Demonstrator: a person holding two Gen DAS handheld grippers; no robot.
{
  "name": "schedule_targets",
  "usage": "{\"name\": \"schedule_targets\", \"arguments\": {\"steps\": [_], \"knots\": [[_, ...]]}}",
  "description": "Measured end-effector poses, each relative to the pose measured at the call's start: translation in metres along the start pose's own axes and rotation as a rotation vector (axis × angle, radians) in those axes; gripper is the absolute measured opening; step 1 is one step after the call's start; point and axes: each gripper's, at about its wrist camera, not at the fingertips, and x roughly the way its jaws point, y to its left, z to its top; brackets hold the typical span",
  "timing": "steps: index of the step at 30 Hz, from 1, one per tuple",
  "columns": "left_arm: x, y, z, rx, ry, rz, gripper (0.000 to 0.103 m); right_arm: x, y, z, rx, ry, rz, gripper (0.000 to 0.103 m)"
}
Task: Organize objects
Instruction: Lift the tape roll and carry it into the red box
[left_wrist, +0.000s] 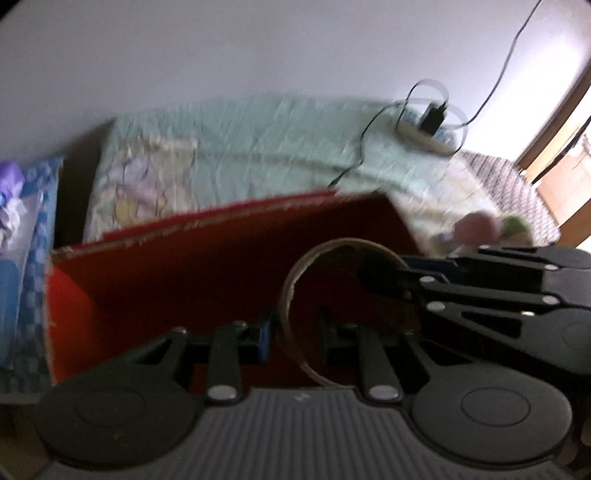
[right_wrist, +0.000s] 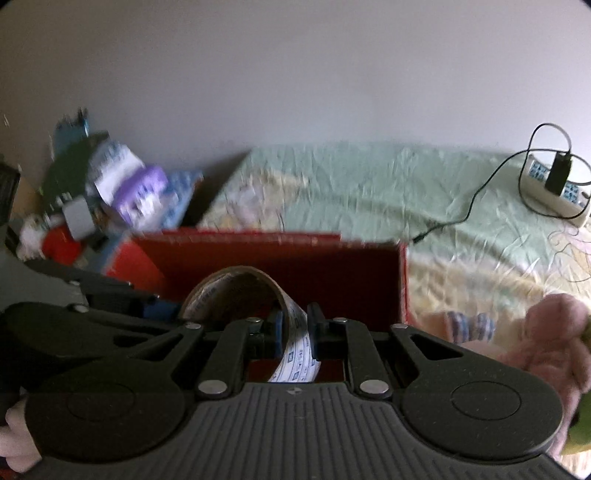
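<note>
1. While both claws hang over the red box (right_wrist: 325, 269), they share one object: a ring of tape (right_wrist: 236, 291), brown outside and printed white with blue marks on the band.
2. Left claw (left_wrist: 295, 332): clenched on the near wall of the tape ring (left_wrist: 332, 306). One pad sits outside the band, the other inside it.
3. Right claw (right_wrist: 295, 332): clenched on the printed band, which passes between the blue pad and the black pad. In the left wrist view, the right claw (left_wrist: 373, 273) enters from the right and grips the far side of the ring.
4. Location of the tape ring: held in the air above the open interior of the red box, near its front edge, not resting on the box floor as far as the views show.
5. Location of the red box: on a bed with a pale green sheet (left_wrist: 258, 136).
6. Other items on the bed: a white power strip (right_wrist: 554, 188) with a black plug and cable, well apart from the box; a pink soft toy (right_wrist: 554, 332) just right of the box.
7. Left of the box: a blurred pile of packages (right_wrist: 122, 188); contents cannot be told.
</note>
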Motion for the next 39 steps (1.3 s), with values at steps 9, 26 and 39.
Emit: {"name": "schedule_targets", "arguments": {"steps": [9,26,39], "knots": [[0.060,0.020,-0.005,-0.011,0.149,0.024,0.017,0.050,-0.002,-0.002,-0.017,0.147,-0.057,0.012],[0.065,0.029,-0.006,-0.055,0.197,-0.010,0.018,0.058,0.002,-0.002,-0.041,0.171,-0.095,0.015],[0.035,0.042,-0.014,0.040,0.065,0.161,0.035,0.039,-0.011,0.002,0.116,0.088,0.024,0.020]]}}
